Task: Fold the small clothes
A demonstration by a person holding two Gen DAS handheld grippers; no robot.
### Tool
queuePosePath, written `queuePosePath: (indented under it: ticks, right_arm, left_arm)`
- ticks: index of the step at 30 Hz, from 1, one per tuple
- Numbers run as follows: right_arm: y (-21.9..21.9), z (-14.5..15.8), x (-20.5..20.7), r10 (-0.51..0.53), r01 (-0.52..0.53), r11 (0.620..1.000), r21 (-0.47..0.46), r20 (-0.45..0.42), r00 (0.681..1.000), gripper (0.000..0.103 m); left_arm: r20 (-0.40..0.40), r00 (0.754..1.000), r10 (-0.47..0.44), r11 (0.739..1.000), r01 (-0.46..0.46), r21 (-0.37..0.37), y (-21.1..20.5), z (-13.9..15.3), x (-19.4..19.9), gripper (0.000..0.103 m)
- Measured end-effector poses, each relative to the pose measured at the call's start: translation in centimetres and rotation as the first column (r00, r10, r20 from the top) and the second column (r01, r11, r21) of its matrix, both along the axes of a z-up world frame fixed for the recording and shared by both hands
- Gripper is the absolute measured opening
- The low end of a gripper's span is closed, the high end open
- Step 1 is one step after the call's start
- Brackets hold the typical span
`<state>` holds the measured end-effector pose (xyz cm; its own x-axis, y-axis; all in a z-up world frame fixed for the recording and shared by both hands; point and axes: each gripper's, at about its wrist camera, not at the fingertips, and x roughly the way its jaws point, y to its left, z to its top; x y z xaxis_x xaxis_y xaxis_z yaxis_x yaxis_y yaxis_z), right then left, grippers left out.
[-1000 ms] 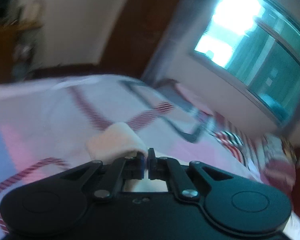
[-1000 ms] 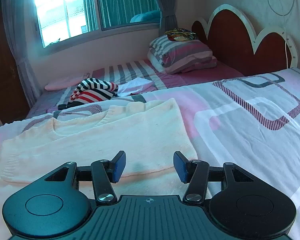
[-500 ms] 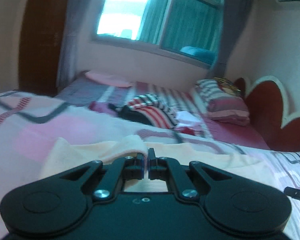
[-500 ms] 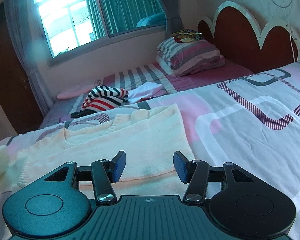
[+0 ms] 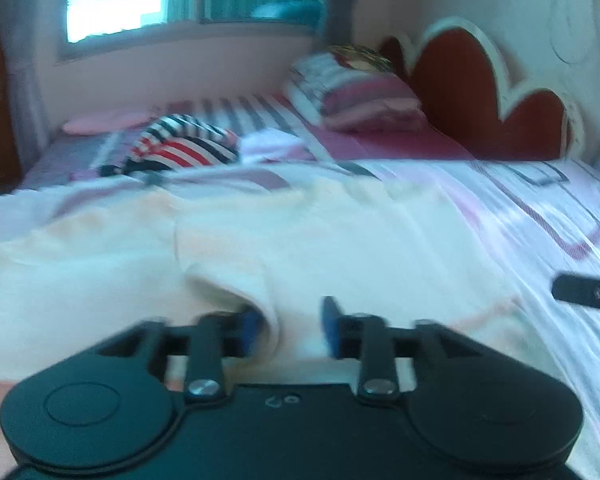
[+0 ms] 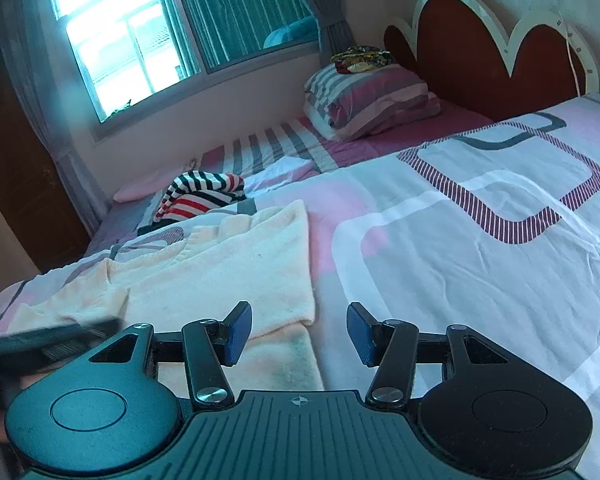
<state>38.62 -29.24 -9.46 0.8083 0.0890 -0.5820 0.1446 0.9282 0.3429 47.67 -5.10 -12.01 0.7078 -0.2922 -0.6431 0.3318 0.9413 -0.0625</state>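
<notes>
Left gripper (image 5: 286, 326): jaws apart, nothing clamped. A folded-over sleeve end of the cream sweater (image 5: 340, 240) sits between its fingers, against the left pad; view is blurred, so can't tell whether the cloth is touching the pad or only overlapping it.

Sweater lies spread on the bed cover (image 6: 480, 260), collar toward the window, right edge running beside the pink band of the cover.

Right gripper (image 6: 299, 330): jaws apart, empty, hovering low over the sweater's near right corner (image 6: 300, 312).

Step in hand, my read: sleeve fold-in on the left side. To do it well:
- lift the left tool clear without dragging the sleeve
- keep the sleeve flat and its fold line parallel to the body edge
- right tool should pinch hem and corner together, both layers, before any fold across
- knit is soft and thick, so expect it to slump; press the crease down

Counts, left to right:
- cream sweater: 1
- striped garment (image 6: 200, 196), bunched at far side: 1
- white cloth (image 6: 280, 170) beside it: 1
- pillows (image 6: 372, 100), stacked: looks like 2
- grippers: 2
</notes>
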Motion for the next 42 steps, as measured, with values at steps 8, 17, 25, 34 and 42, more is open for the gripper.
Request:
queuePosePath:
  ticks: [8,17,25,34,42]
  right_arm:
    - [1.5,0.6,0.4,0.083,-0.085,0.994,0.061,0.033,0.996,0.052]
    - [8.4,-1.2,5.1,0.224,-0.223,0.969,0.110,0.002,0.975,0.052]
    - [12.0,-2.6,8.9,0.297,-0.295,0.955,0.032,-0.071,0.952,0.006]
    - [9.9,6.7,6.5,0.254,-0.240,0.966,-0.092,0.205,0.945,0.005]
    - [5.9,3.2,6.6,0.207,-0.198,0.974,-0.107,0.076,0.975,0.005]
  left_arm:
    - [0.101,0.995,0.017,1.000,-0.015,-0.027,3.9,1.5,-5.0,0.073]
    - [0.046,0.929,0.366,0.930,-0.367,0.026,17.4,0.9,-5.9,0.069]
    - [-0.010,0.939,0.344,0.939,-0.344,0.004,19.2,0.1,-3.7,0.069]
    - [0.013,0.945,0.326,0.945,-0.326,0.024,18.9,-0.3,-3.6,0.065]
    - [0.026,0.951,0.308,0.951,-0.308,0.012,18.4,-0.2,-3.8,0.043]
